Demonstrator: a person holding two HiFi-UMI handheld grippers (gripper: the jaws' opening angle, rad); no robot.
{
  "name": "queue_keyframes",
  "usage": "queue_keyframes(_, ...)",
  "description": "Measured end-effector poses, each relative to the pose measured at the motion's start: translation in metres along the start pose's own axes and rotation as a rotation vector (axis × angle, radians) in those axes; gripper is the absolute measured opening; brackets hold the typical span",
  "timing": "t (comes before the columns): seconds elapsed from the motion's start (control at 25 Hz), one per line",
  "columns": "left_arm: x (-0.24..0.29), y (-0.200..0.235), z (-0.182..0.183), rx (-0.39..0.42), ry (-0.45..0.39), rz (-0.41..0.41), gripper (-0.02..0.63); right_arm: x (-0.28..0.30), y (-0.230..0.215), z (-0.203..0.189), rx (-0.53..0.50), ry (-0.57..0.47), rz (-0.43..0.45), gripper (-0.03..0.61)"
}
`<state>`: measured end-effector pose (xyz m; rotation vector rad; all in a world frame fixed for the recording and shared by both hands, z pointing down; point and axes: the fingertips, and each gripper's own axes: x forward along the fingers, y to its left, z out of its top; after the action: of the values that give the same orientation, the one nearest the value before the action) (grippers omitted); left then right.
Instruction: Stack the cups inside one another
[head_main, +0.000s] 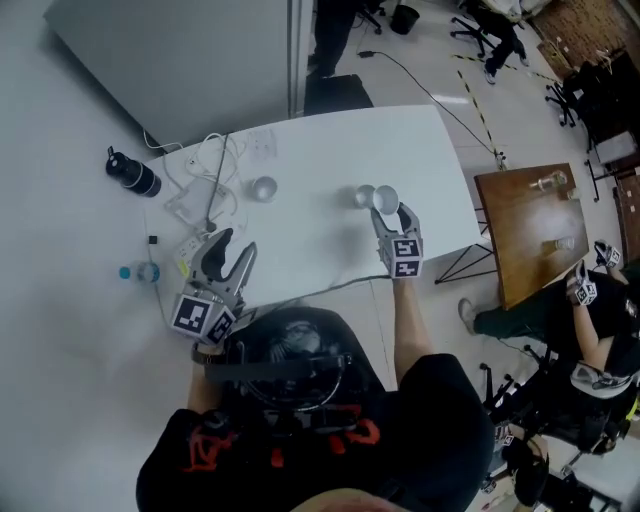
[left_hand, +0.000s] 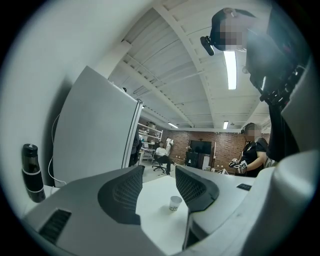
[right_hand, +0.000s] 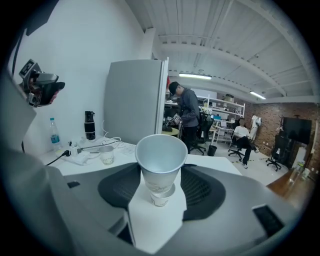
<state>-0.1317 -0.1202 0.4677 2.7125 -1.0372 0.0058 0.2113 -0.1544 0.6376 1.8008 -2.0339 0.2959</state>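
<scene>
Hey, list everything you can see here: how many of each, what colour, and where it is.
table: one, white, centre
held cup: one, white, gripped just above the table
loose cups: two, white, on the table; one beside the held cup, one further left
black bottle: one, far left
water bottle: one, clear with blue cap, left
cables: several, white, table's left part
panel: one, grey, behind the table
wooden table: one, brown, right
person: one, dark clothes, seated at right
left gripper: one, grey, fingers apart, empty
right gripper: one, grey, fingers on the held cup
</scene>
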Motion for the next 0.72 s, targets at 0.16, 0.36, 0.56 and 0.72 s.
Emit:
queue_keyframes(0.16, -0.004, 0.009, -0.001, -0.008, -0.01, 0.019, 0.213, 0.025, -0.001, -0.013, -0.005, 0.042, 0.01, 0.261)
queue_keyframes(0.36, -0.008, 0.013, 0.001, 0.0, -0.02, 0.053, 0.213, 0.045, -0.008, -0.029, -0.012, 0.093, 0.016, 0.265)
queue_keyframes(0.56, -0.008, 0.015, 0.002, 0.001, -0.02, 0.063, 0.213, 0.057, -0.01, -0.042, 0.006, 0.123, 0.041, 0.271)
queue_keyframes(0.72, -0.008, 0.017, 0.003, -0.001, -0.016, 0.071, 0.213, 0.066, -0.011, -0.052, 0.012, 0.153, 0.059, 0.276)
